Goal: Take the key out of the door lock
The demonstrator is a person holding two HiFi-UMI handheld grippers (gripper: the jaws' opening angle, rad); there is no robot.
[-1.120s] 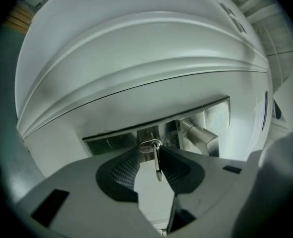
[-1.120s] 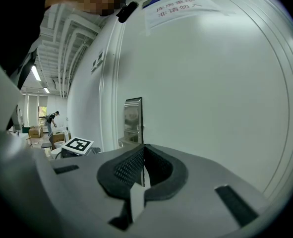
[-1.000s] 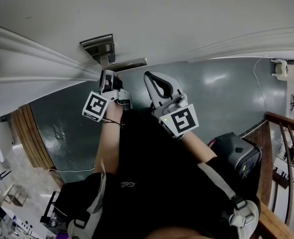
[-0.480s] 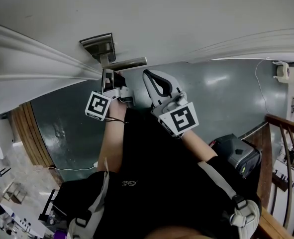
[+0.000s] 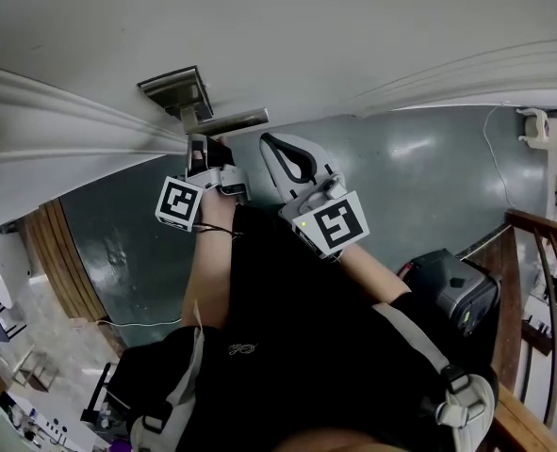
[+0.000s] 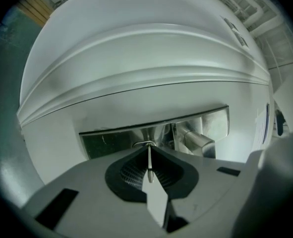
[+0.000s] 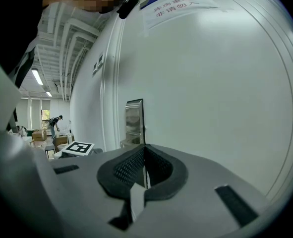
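The left tongs (image 6: 149,150), jaws just closing, pinch the key (image 6: 149,163) in the door lock (image 6: 102,141). The right tongs (image 7: 145,150) are closed and empty.

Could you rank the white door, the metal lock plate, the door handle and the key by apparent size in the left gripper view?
1. white door
2. metal lock plate
3. door handle
4. key, only a thin edge-on sliver

Black short-sleeve tee (image 5: 287,328) with a small pale logo print (image 5: 241,348) on the chest. Thin dark cord band (image 5: 218,231) on the left wrist. Pale grey webbing left strap (image 5: 186,370) with a black buckle (image 5: 156,414). Matching right strap (image 5: 412,332) runs to a white rounded pad (image 5: 466,409).
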